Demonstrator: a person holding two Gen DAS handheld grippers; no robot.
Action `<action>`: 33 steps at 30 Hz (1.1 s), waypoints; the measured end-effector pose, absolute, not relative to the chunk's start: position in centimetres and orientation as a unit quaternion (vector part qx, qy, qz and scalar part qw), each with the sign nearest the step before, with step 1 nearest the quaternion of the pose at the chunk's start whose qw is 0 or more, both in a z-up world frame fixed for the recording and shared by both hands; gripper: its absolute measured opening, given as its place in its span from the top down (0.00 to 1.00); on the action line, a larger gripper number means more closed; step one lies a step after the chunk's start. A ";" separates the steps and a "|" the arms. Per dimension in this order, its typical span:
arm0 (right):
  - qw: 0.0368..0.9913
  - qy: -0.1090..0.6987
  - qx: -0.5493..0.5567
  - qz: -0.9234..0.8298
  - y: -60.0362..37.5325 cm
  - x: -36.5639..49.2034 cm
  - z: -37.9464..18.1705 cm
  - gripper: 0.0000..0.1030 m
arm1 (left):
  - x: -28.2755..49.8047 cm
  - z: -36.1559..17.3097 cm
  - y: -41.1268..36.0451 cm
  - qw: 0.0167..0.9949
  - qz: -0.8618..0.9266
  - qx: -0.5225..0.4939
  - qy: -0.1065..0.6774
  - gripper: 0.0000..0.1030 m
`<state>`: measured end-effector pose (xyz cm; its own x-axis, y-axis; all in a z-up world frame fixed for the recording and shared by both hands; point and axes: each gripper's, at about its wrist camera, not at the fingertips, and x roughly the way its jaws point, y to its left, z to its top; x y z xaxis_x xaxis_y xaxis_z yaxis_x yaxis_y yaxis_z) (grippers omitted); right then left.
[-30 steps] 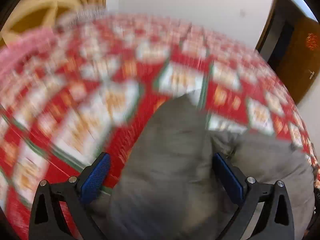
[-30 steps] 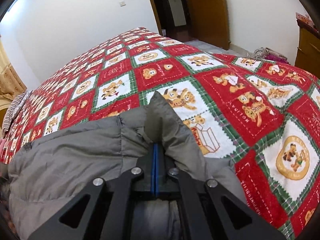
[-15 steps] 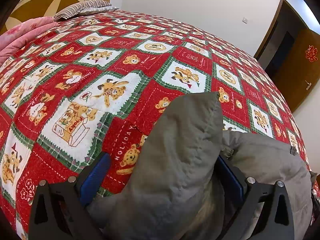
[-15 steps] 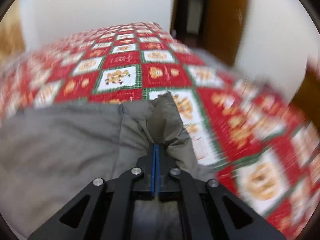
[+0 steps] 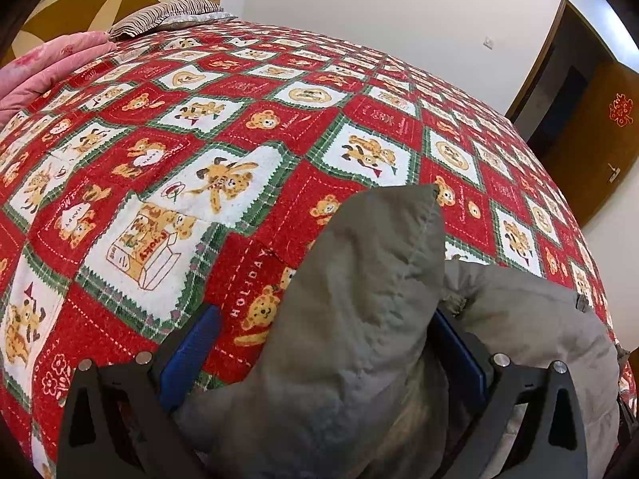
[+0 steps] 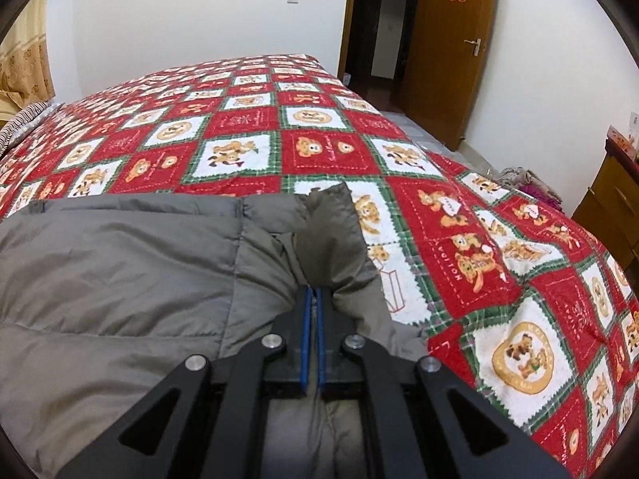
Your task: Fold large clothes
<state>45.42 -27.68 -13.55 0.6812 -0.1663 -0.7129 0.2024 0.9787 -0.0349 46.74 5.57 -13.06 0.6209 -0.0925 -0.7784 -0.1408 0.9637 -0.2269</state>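
Note:
A grey padded jacket [image 6: 120,279] lies on a bed with a red, white and green bear-pattern quilt [image 6: 279,127]. My right gripper [image 6: 312,299] is shut on a corner of the jacket, and a flap of grey cloth [image 6: 331,235] sticks up beyond its fingertips. In the left wrist view the jacket [image 5: 359,319] bulges up between the blue pads of my left gripper [image 5: 323,343], whose jaws stand wide apart. The rest of the jacket [image 5: 531,339] lies to the right on the quilt [image 5: 239,159].
A pink blanket [image 5: 44,68] and a striped pillow [image 5: 159,16] lie at the head of the bed. A brown door [image 6: 451,52] and dark doorway stand past the bed's far corner. A wooden dresser [image 6: 611,195] and a clothes pile [image 6: 527,183] are at the right.
The right gripper has swung to the left with the jacket corner still pinched; the view now faces the door. The left gripper has settled after a fast move, jaws still wide around the jacket.

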 end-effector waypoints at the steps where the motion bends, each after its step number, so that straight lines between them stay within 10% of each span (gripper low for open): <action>1: 0.916 0.387 0.023 -0.099 -27.7 45.4 -13.5 0.96 | 46.6 -13.0 5.4 0.890 0.014 -0.131 0.436 0.01; 10: 0.915 0.383 -0.080 -0.098 -25.1 43.6 -10.1 0.95 | 45.7 -10.2 6.3 0.862 -0.034 -0.076 0.499 0.01; 17: 0.944 0.325 -0.050 0.028 -19.0 34.5 -3.7 0.53 | 38.2 -5.7 11.1 0.881 -0.091 -0.138 0.444 0.01; 20: 0.939 0.329 -0.002 0.098 -15.4 32.1 -3.8 0.56 | 34.6 -6.1 12.5 0.883 -0.068 -0.167 0.434 0.01; 23: 0.927 0.356 -0.002 0.118 -11.9 31.7 -6.5 0.91 | 32.0 -7.1 13.3 0.879 -0.051 -0.198 0.431 0.01; 33: 0.934 0.345 -0.030 0.086 -10.1 31.2 -12.9 0.90 | 30.1 -10.9 10.6 0.871 -0.062 -0.185 0.452 0.01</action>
